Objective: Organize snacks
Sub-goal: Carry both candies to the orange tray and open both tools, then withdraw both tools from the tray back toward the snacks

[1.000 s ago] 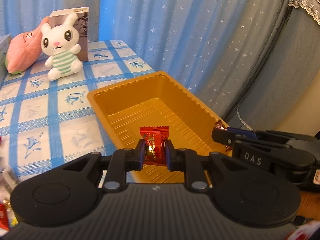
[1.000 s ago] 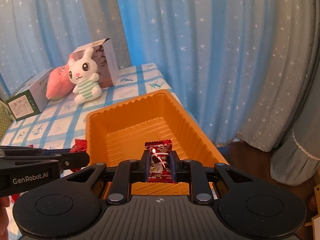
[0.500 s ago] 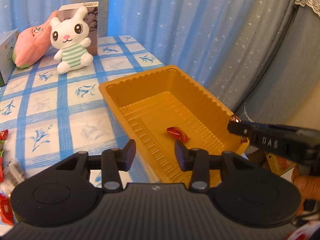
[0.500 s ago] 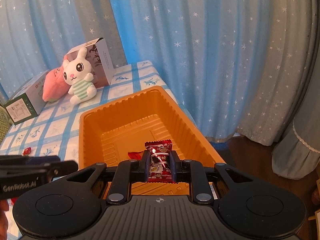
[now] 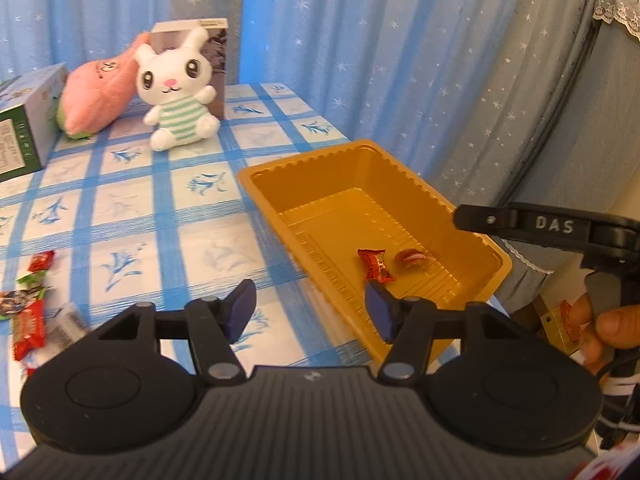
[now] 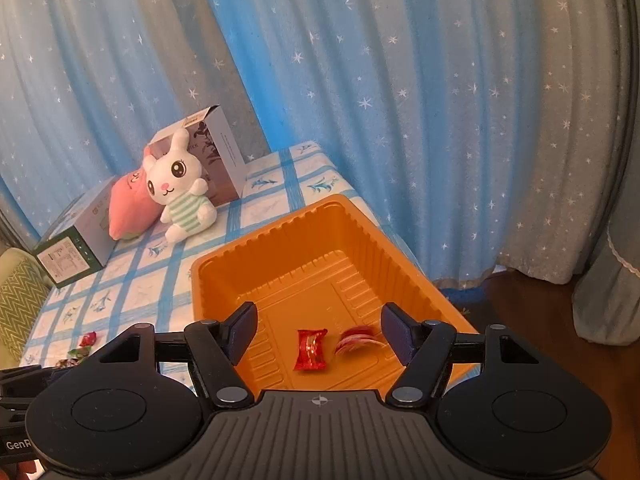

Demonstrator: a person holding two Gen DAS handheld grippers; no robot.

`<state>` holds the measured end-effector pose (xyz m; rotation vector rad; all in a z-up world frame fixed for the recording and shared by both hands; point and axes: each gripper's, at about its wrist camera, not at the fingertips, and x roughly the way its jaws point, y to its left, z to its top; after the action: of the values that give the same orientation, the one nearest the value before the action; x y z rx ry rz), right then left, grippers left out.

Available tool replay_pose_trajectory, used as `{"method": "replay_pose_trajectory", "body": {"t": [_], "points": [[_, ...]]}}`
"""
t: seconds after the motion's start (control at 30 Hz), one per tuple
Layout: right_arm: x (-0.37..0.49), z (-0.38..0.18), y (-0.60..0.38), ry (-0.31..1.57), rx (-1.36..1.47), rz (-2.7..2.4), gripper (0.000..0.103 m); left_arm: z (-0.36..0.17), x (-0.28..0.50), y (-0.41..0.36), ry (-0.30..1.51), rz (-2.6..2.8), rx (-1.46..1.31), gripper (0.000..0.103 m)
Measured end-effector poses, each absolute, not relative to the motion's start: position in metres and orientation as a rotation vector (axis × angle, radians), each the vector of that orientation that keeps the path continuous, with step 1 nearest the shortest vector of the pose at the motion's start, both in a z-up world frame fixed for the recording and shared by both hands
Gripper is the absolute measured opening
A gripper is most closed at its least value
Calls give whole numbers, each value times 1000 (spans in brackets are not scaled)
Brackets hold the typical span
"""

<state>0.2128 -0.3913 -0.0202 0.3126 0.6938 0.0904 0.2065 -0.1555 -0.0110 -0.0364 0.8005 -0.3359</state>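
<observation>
An orange plastic tray (image 5: 476, 220) (image 6: 404, 252) sits at the table's right edge. Two red wrapped candies lie on its floor: one flat (image 5: 376, 266) (image 6: 310, 350), one blurred beside it (image 5: 412, 258) (image 6: 358, 340). My left gripper (image 5: 306, 312) hovers over the tray's near left rim, jaws opening, nothing between them. My right gripper (image 6: 318, 330) hangs above the tray's near end, jaws opening, the two candies lying loose below the gap. The right gripper's finger (image 5: 520, 224) reaches over the tray's right rim in the left wrist view.
More wrapped snacks (image 5: 32, 308) (image 6: 82, 346) lie on the checked tablecloth (image 5: 132, 216) at the left. A white bunny plush (image 5: 176, 88) (image 6: 180, 192), a pink plush (image 5: 100, 96) and boxes (image 6: 72, 248) stand at the back. Blue starred curtains hang behind.
Both grippers have let go of their red candies, which now lie in the tray. The left gripper has drawn back to the left, away from the tray; both jaws have spread.
</observation>
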Motion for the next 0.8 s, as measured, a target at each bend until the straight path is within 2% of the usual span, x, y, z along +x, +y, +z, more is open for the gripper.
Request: {"method": "replay_pose_trajectory", "body": {"t": [0.57,0.8], "points": [[101,13,-338,684,279,90,68,19,107,-79,755,-236,-58,75],[66,18,-299,686,252,149,68,26,65,-41,740,-181,-60,77]]}}
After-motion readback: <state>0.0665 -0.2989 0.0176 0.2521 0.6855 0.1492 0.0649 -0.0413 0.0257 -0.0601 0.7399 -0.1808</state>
